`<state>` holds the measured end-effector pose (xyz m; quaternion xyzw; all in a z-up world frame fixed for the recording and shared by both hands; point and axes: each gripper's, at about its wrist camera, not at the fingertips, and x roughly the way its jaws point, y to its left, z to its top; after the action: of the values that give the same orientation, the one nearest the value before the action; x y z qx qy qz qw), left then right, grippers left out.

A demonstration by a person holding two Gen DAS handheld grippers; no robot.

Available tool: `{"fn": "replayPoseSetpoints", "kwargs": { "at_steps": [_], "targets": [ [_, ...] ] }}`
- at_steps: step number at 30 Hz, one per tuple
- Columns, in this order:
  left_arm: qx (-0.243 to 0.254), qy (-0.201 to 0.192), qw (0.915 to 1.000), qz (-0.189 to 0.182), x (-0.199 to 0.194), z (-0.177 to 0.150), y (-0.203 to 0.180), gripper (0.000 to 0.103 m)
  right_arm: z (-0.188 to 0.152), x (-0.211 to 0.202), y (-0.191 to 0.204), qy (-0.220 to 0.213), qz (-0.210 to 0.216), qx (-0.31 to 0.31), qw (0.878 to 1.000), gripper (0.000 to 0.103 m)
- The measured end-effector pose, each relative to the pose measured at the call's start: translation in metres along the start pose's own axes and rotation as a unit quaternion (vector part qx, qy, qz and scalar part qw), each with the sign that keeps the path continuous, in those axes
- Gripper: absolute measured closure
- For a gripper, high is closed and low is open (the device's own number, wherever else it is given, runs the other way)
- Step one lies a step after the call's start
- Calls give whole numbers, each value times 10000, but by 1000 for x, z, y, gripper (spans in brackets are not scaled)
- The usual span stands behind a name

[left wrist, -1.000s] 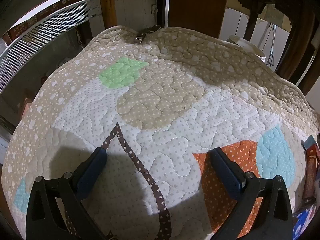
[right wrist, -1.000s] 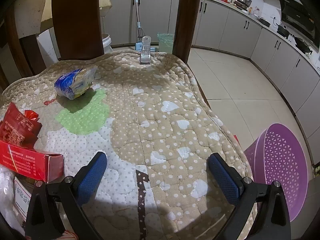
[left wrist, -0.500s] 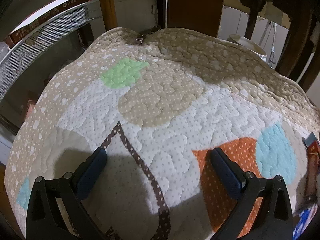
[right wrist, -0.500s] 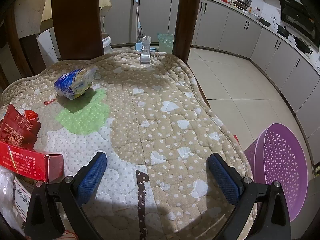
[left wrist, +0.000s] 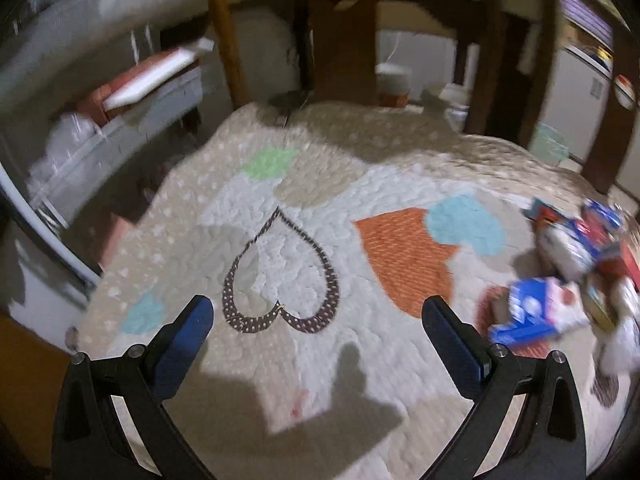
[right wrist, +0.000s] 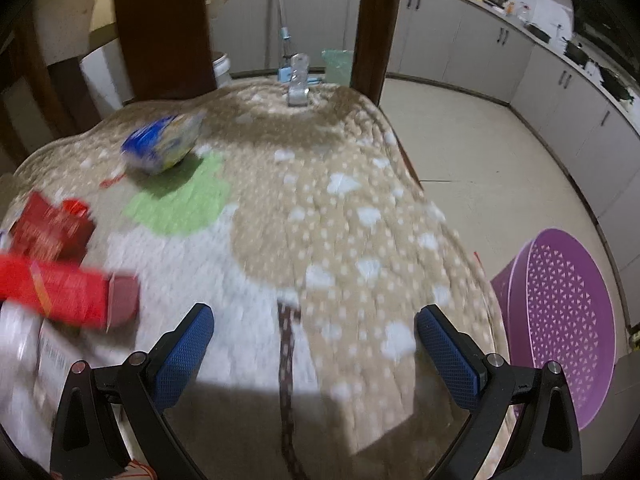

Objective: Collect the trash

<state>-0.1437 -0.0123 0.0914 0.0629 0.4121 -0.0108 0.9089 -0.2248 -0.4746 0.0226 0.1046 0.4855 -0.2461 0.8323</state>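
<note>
Across both wrist views lies a quilted cover (left wrist: 304, 216) with hearts and dots, spread over the counter.

Left view: left hand-held gripper (left wrist: 318, 312) at bottom centre, jaws spread wide, nothing between the blue pads (left wrist: 188, 332). It hangs above the brown dotted heart outline (left wrist: 280, 276). Trash sits at the right edge of the frame: a blue and white box (left wrist: 532, 312) just right of the right finger, and a blurred heap of wrappers (left wrist: 580, 240) above it. Orange heart patch (left wrist: 404, 256) lies between the gripper and that heap. View is motion-blurred; individual items in the heap cannot be told apart.

Right view: right hand-held gripper (right wrist: 314, 320) at bottom centre, likewise wide open and empty. Red carton (right wrist: 68, 292) at the left edge, close to the left finger but not touching. Red packet (right wrist: 50, 228) just above it. Blue and yellow bag (right wrist: 164, 142) in the upper left, beside the green patch (right wrist: 180, 204). Purple perforated basket (right wrist: 560, 320) stands on the floor at lower right, off the counter edge.
</note>
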Motion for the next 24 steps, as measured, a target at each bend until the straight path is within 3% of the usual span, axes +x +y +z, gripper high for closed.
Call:
{"fn": "replayPoseSetpoints", "kwargs": {
  "at_steps": [7,16,24],
  "targets": [
    [366,-704,9967,-185,-68,-1,-22,0,-46,-58,-14,-108,20,180,9998,2],
    [445,-1057,9918,-571,-142,-16,-44,0,-84,-171,4,-1322,359,226,9903,2],
    [698,-924,9899,-812,-170,-34,-66,0,-117,-241,38,-2497,549,18,9668,2]
  ]
}}
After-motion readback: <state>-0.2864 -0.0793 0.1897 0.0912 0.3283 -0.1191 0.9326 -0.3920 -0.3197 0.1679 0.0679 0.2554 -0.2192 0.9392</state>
